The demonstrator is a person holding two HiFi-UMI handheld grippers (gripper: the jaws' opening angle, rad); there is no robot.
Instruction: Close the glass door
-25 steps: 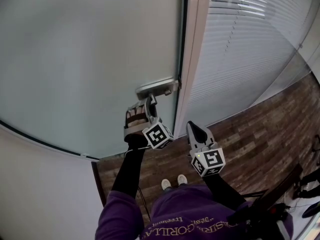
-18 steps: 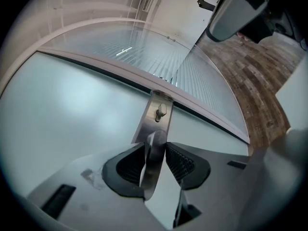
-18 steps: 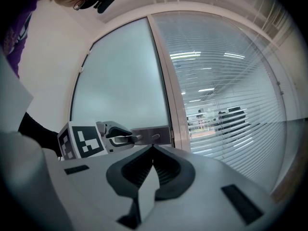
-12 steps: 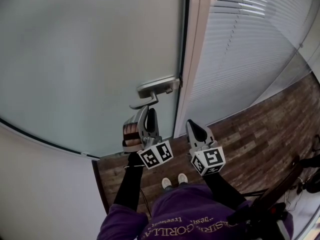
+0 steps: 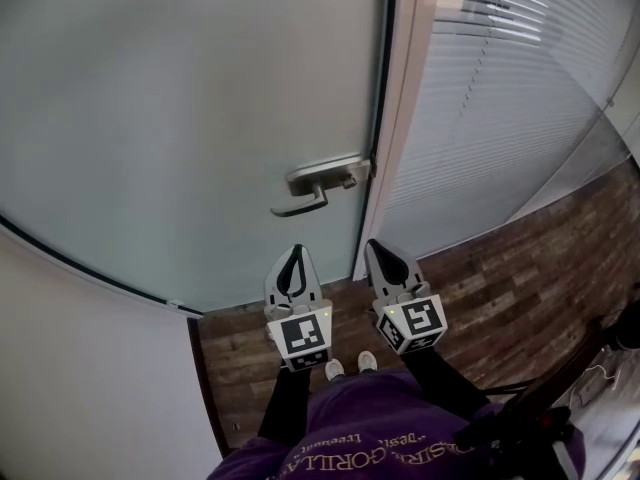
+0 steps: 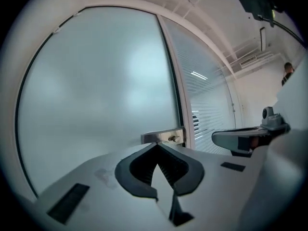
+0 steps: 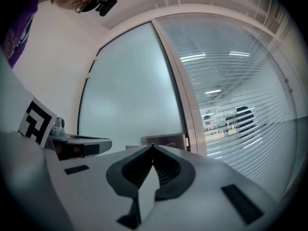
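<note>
While the frosted glass door (image 5: 180,118) stands shut against its pale frame (image 5: 400,118), lever handle (image 5: 310,190) level near its right edge, the left tongs (image 5: 294,256), jaws just closed on nothing, and the right tongs (image 5: 378,250), likewise shut and empty, hover below the handle

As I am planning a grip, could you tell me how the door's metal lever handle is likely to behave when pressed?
The lever handle looks like smooth metal, so it is probably rigid but slippery to grip. It joins its plate at one end only, so pressing the free end would likely swing it down, not bend it.
</note>
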